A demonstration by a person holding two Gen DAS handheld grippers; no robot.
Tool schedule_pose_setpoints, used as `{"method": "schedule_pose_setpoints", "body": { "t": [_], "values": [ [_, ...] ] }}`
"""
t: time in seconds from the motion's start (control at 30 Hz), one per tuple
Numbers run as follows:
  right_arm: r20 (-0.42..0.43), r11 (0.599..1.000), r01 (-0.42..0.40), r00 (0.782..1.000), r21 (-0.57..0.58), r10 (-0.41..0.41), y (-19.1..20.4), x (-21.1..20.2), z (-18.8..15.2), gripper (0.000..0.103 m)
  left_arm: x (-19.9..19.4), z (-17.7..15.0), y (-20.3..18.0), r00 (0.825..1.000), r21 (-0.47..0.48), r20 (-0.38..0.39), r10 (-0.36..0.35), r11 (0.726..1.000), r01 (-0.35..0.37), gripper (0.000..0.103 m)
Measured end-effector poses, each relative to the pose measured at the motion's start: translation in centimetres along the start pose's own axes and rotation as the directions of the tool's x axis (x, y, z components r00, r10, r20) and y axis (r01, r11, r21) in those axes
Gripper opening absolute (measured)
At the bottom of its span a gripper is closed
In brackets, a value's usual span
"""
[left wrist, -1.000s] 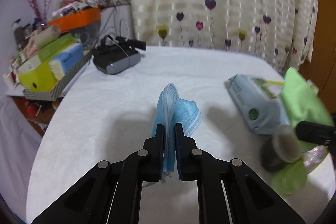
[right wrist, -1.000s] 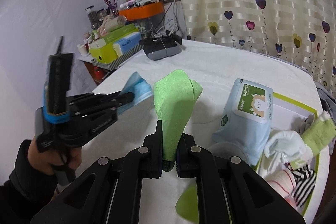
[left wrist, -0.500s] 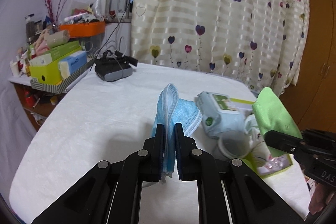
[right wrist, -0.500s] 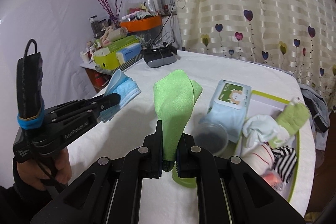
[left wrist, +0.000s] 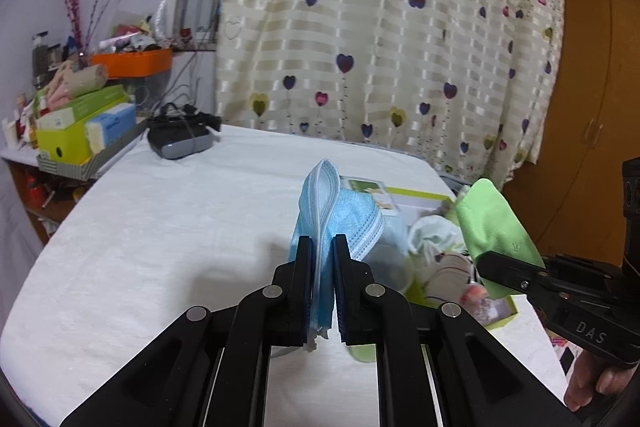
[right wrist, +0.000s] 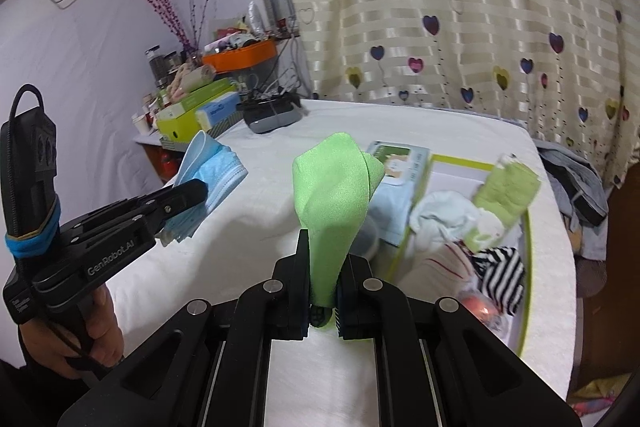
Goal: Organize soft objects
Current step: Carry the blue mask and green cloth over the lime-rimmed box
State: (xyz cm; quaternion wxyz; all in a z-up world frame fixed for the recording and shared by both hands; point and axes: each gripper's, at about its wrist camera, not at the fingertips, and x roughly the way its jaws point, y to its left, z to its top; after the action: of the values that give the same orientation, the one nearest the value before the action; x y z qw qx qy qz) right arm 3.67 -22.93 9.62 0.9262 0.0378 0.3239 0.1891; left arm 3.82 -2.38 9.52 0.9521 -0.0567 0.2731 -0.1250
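A white-covered table (left wrist: 168,227) fills the scene in front of a heart-print curtain (left wrist: 400,47). At its right end sits a shallow tray with a lime-green rim (right wrist: 527,251), already heaped with soft things: a pale bundle, a green sock and a striped black-and-white piece. A pack of wet wipes (right wrist: 394,163) lies against the tray's left edge.

The right gripper (right wrist: 323,277) is clamped on a green cloth (right wrist: 334,187), which stands upright out of the fingers, long axis pointing up and away from the gripper, its top folded over. The tray lies ahead and to the right of this gripper, near, so the right hand looks the closer one for the next drop.

The left gripper (left wrist: 320,279) is closed on a blue face mask (left wrist: 332,211), pinched at its lower end. The mask rises vertically, folded edge uppermost, one flap drooping to the right. Both items are held in the air above the table, with the tray to the right of the left gripper, beyond the right gripper.
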Motion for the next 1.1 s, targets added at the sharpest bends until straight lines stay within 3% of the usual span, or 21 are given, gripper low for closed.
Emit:
{"method": "schedule_pose_setpoints", "body": {
  "t": [0.6,1.1],
  "values": [
    [0.009,0.987,0.108,0.994,0.122,-0.110,-7.2,-2.8,-1.7,0.009,1.9,-0.5,-7.3,0.986,0.082,-0.053,-0.156,0.984,0.160,0.010],
    [-0.074,0.970,0.137,0.989,0.199,-0.124,-11.8,-1.6,-4.9,0.009,4.8,-2.9,-12.5,0.960,0.146,-0.165,-0.226,0.957,0.251,0.010]
  ]
}}
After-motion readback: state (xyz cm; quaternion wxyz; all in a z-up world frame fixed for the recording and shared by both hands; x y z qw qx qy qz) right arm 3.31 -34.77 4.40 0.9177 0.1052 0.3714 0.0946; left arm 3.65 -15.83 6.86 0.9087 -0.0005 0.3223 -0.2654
